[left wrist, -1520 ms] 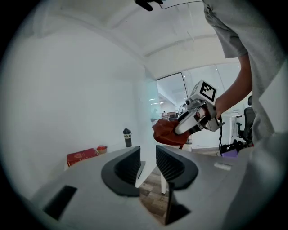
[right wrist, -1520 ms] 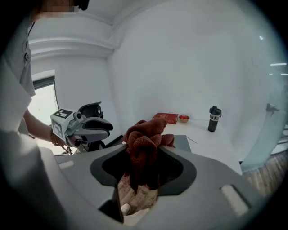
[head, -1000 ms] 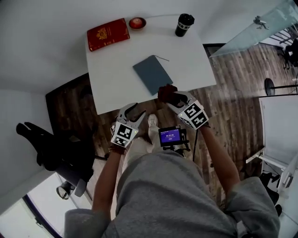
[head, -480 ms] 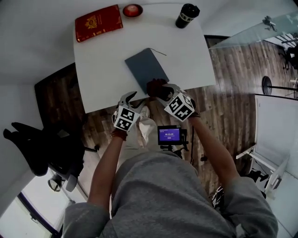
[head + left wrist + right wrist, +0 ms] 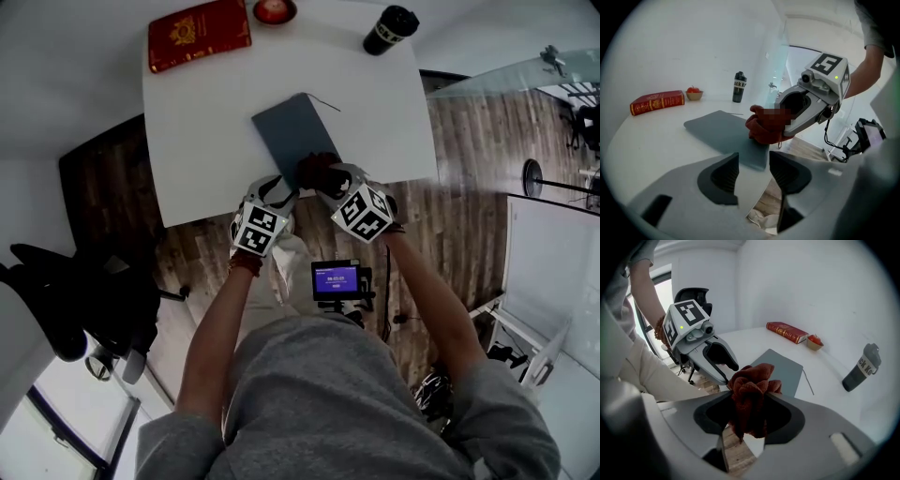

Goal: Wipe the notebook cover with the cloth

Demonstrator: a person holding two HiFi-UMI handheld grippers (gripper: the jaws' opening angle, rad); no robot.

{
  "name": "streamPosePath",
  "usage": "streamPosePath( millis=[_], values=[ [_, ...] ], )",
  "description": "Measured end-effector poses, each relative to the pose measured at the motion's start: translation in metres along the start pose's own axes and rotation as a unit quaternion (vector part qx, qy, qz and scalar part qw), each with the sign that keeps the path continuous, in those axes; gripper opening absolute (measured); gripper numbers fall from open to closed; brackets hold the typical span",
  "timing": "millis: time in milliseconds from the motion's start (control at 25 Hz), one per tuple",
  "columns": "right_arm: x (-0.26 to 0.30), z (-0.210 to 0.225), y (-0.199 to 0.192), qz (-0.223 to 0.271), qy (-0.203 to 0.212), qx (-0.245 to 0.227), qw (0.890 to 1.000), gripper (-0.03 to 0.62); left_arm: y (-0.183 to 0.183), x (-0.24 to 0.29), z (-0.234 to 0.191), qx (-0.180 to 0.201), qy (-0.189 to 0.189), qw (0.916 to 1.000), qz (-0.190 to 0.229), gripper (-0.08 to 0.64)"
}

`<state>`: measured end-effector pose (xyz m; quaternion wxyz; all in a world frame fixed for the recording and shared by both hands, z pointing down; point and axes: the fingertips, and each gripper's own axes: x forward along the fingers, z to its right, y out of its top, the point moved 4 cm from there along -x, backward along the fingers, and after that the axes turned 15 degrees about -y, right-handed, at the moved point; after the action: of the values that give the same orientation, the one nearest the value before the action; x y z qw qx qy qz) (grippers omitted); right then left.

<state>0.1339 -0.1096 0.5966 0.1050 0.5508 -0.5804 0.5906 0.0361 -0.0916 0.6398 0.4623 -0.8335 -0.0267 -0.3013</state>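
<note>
- 2 grippers sit at the near end of the grey notebook (image 5: 289, 131).
- Right gripper (image 5: 750, 409) pinches the red cloth (image 5: 751, 390), which is on or just over the notebook's near corner.
- Left gripper (image 5: 274, 190), just beside that corner: jaws spread, closing slightly, nothing between them.
- My read: wipe barely begun, nearly the whole cover left.

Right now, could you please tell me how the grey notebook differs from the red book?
The grey notebook is plain and thin; the red book looks thicker and has gold decoration on its cover. The grey notebook lies by the near edge of the table, with the cloth at its near end; the red book lies at the far side beside a small bowl. Both lie closed and flat.
</note>
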Motion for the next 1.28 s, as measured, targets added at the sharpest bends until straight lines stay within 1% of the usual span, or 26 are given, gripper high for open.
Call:
streamPosePath(
  millis=[80, 240, 440, 560, 880, 960, 1040, 1280],
  values=[
    [0.007, -0.004, 0.005, 0.002, 0.005, -0.004, 1.0, 0.202, -0.002, 0.003, -0.002, 0.012, -0.004, 0.9999, -0.008, 0.213],
    [0.02, -0.005, 0.011, 0.0, 0.009, -0.016, 1.0, 0.202, 0.005, 0.008, -0.001, 0.043, -0.013, 0.9987, -0.024, 0.213],
    [0.037, -0.011, 0.008, -0.022, 0.027, -0.03, 0.999, 0.201, 0.008, 0.018, -0.005, 0.048, -0.024, 0.9976, -0.044, 0.21],
    [0.041, -0.01, 0.009, -0.027, 0.036, -0.021, 0.999, 0.201, 0.009, 0.018, -0.009, 0.052, -0.02, 0.9976, -0.042, 0.173],
    [0.047, -0.008, 0.009, -0.033, 0.049, -0.004, 0.998, 0.196, 0.007, 0.02, -0.007, 0.07, 0.002, 0.9965, -0.046, 0.16],
    [0.049, -0.005, 0.01, -0.035, 0.05, 0.009, 0.998, 0.195, 0.007, 0.02, -0.007, 0.07, 0.005, 0.9966, -0.043, 0.157],
    [0.051, -0.001, 0.011, -0.034, 0.048, 0.025, 0.998, 0.19, 0.008, 0.019, -0.008, 0.066, 0.003, 0.9971, -0.039, 0.158],
    [0.057, 0.004, 0.013, -0.031, 0.046, 0.052, 0.997, 0.179, 0.008, 0.019, -0.008, 0.057, -0.015, 0.9977, -0.033, 0.161]
  ],
)
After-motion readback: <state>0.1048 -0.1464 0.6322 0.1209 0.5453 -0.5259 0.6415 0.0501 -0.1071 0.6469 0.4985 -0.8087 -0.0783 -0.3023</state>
